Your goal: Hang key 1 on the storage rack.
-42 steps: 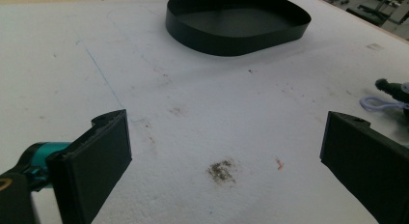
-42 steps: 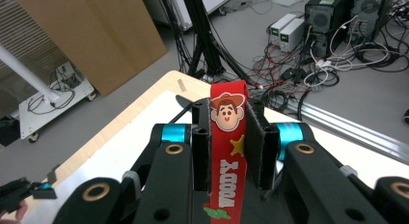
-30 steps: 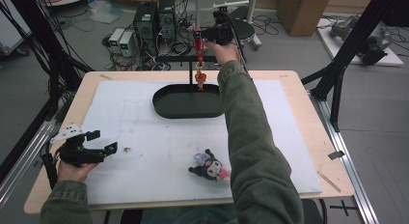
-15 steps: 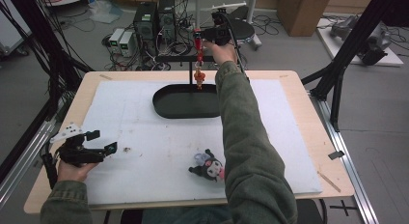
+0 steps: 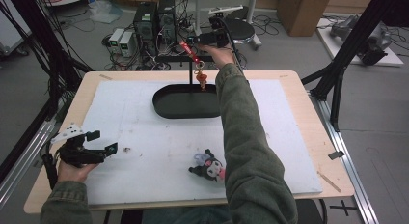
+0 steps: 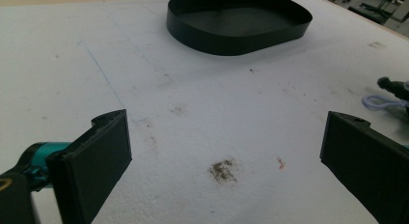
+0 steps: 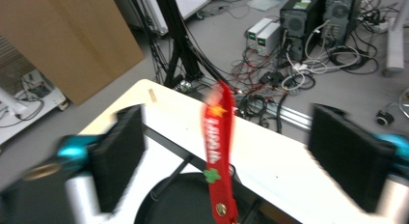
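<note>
Beyond the table's far edge, the right gripper (image 5: 198, 39) gapes wide around the hanging red strap (image 7: 216, 151) above the black tray (image 5: 183, 102), while the left gripper (image 5: 101, 143) rests wide-jawed over bare white mat (image 6: 202, 118) near the front-left edge.

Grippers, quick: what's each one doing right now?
Left gripper: open, holding nothing, low over the white mat.
Right gripper: open, red strap between its jaws, ungripped.

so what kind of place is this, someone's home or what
Most likely a lab or workshop set up for recording, not a home. Computer towers sit on the floor among tangled cables, black metal frame legs stand around the table, and the person works with a hand-held gripper.
</note>
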Available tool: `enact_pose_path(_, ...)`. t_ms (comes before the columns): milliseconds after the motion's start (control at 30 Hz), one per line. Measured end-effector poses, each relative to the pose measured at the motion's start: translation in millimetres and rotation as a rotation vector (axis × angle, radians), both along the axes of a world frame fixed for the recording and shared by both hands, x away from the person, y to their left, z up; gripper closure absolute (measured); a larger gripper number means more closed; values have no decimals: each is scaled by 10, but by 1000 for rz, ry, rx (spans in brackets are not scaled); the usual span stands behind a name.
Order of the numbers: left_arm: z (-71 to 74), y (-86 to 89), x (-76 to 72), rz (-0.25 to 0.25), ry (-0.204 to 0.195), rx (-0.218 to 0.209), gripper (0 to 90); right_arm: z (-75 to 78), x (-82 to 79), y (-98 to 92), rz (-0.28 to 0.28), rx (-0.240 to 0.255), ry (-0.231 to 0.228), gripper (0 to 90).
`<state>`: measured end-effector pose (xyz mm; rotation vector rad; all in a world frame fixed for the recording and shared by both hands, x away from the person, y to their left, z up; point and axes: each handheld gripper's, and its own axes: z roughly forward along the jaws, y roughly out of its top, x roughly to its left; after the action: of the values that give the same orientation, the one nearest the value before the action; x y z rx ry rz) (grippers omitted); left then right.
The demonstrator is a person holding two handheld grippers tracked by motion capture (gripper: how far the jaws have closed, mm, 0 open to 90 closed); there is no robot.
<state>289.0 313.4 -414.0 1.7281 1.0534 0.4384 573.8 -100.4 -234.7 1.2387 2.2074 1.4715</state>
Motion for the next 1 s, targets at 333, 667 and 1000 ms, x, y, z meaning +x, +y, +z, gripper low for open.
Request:
enact_pose_path(333, -10, -16, 7, -5, 4, 6, 42, -127, -128, -131, 55, -27, 62, 14)
enact_pose_path(667, -11, -29, 9, -4, 5, 8, 42, -109, -323, -200, 95, -88, 42, 9)
enact_pose_path(1000, -4, -26, 0, -4, 3, 6, 42, -116, -517, -326, 104, -78, 12, 10)
